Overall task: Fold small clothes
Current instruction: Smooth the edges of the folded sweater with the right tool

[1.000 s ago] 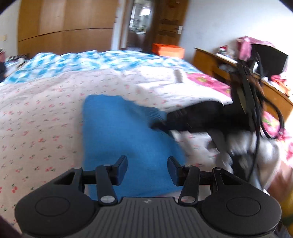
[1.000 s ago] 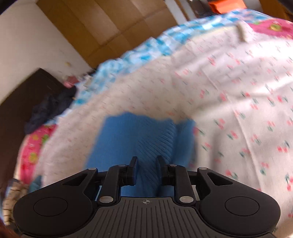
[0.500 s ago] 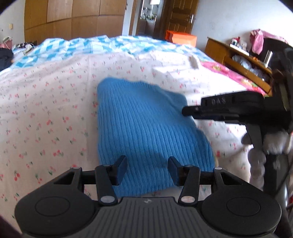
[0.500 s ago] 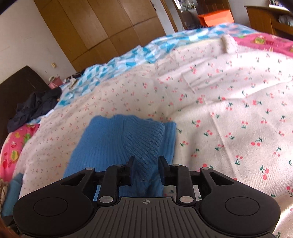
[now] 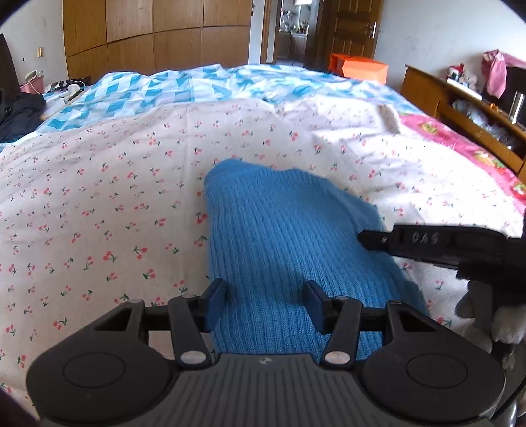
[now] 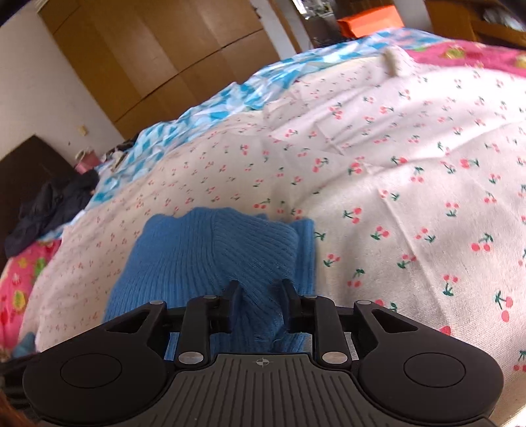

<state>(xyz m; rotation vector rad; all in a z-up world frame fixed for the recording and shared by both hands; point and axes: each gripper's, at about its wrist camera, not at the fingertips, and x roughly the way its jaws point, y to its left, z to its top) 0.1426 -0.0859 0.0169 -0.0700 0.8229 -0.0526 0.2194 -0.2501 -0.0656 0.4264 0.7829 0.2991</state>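
On bed: blue knit garment [image 5: 289, 249] lies on cherry-print sheet [image 5: 98, 203].
Left gripper [image 5: 265, 303]: fingers apart, opening, over garment.
Right gripper [image 6: 258, 303]: fingers closing on bunched knit.
Writing: "DAS" on right gripper's finger [image 5: 424, 238].

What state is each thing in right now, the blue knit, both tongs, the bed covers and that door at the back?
blue knit garment: lying on the bed, partly folded, near end bunched.
left tongs: opening, hovering over the garment's near edge, gripping nothing.
right tongs: closing, a fold of the garment between them.
cherry-print sheet: spread out, lightly creased.
blue checked quilt: rumpled behind the sheet.
wooden door: standing open.
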